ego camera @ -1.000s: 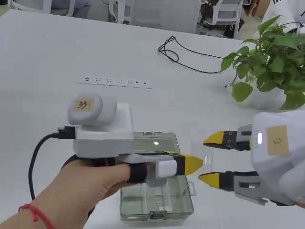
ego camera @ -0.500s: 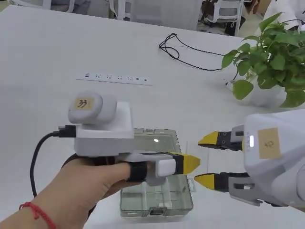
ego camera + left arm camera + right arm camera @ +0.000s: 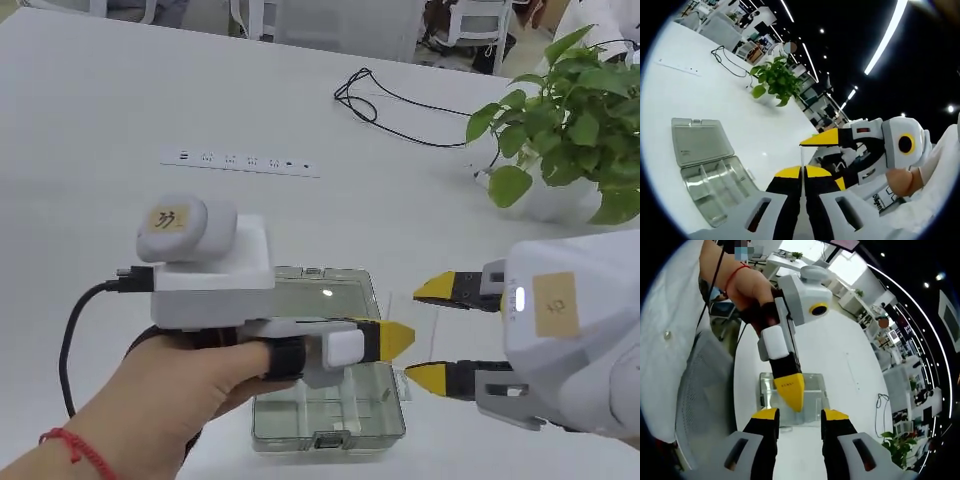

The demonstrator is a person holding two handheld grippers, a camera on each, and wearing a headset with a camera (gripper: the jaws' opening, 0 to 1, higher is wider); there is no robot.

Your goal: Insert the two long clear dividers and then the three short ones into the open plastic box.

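While the left gripper (image 3: 398,340), jaws together, overhangs the plastic box (image 3: 380,420), the right gripper (image 3: 418,333) faces it, jaws apart, seemingly for handover

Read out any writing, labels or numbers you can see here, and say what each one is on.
Tan sticker on left gripper: handwritten mark, not legible.
Paper label on right gripper: handwritten, blurred.
Left gripper's yellow jaw, right gripper view: tiny print, unreadable.
No text can be quoted.
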